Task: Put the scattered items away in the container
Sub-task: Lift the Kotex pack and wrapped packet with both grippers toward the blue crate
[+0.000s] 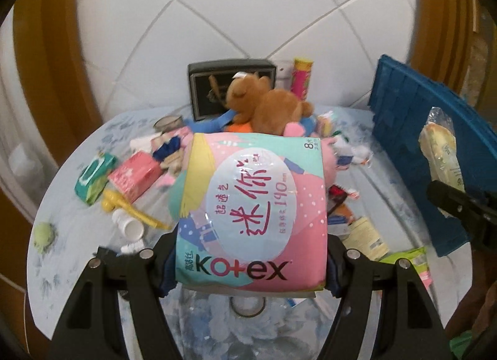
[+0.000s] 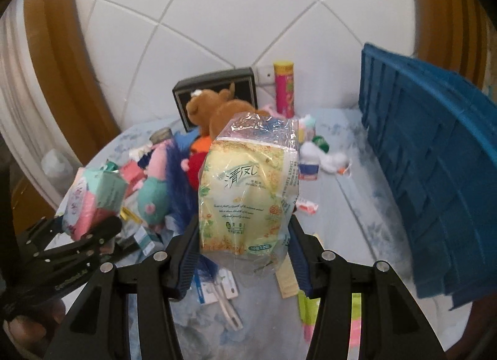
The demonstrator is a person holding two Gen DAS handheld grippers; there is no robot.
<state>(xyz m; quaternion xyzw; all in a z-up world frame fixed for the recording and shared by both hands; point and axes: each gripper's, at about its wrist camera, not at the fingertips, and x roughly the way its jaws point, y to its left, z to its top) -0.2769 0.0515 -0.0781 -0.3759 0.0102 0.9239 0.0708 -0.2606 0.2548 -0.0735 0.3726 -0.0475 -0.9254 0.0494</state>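
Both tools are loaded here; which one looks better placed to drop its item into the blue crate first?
Probably the right tool. It grips the yellow tissue pack, and the blue crate rises close on its right. The left tool, holding the Kotex pack, sits further from the crate, with the right tool between.

My left gripper (image 1: 248, 267) holds the pad pack (image 1: 251, 204) above the table (image 1: 62, 254); my right gripper (image 2: 242, 254) holds the tissue pack (image 2: 248, 192) to its right. The crate (image 2: 428, 173) stands at the table's right edge. Behind the packs the plush bear (image 1: 267, 102) lies on the heap, before the framed plaque (image 1: 205, 87) and beside the upright tube (image 2: 284, 87).
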